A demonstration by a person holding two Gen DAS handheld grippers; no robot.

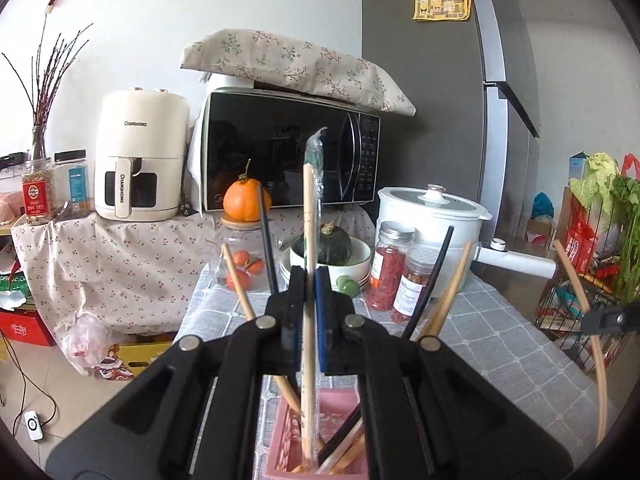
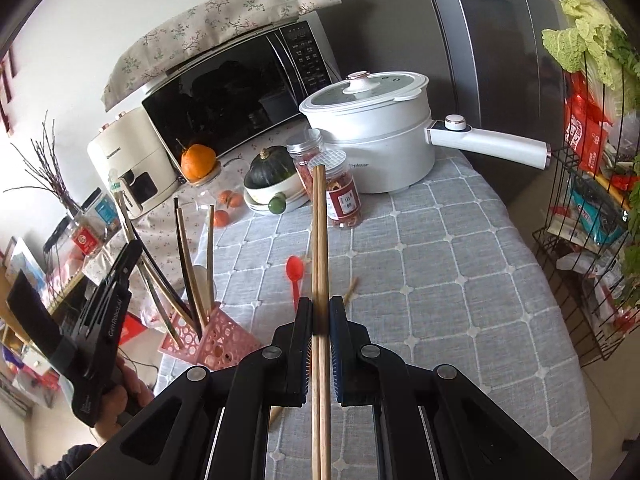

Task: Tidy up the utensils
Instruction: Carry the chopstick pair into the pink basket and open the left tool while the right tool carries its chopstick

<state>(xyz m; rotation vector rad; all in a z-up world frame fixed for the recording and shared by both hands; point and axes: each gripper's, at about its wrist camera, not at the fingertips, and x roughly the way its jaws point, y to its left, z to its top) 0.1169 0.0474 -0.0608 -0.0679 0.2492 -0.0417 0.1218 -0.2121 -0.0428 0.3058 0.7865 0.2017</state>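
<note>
My left gripper [image 1: 310,276] is shut on a plastic-wrapped pair of wooden chopsticks [image 1: 309,208]. The pair stands nearly upright, its lower end inside the pink perforated holder [image 1: 280,440]. Several black and wooden chopsticks [image 1: 436,280] lean out of that holder. In the right wrist view my right gripper [image 2: 320,304] is shut on a bare pair of wooden chopsticks [image 2: 319,232], held above the table and pointing away from me. The left gripper [image 2: 132,252] and holder [image 2: 224,340] sit to its left. A red spoon [image 2: 295,276] and a loose wooden chopstick [image 2: 351,290] lie on the cloth.
The grey checked tablecloth [image 2: 460,280] carries a white electric pot [image 2: 372,148], two jars [image 2: 344,196] and a bowl with a green squash [image 2: 270,172] at the back. A microwave [image 1: 288,148] and an air fryer [image 1: 140,156] stand behind. A wire rack of groceries [image 2: 592,208] stands at the right.
</note>
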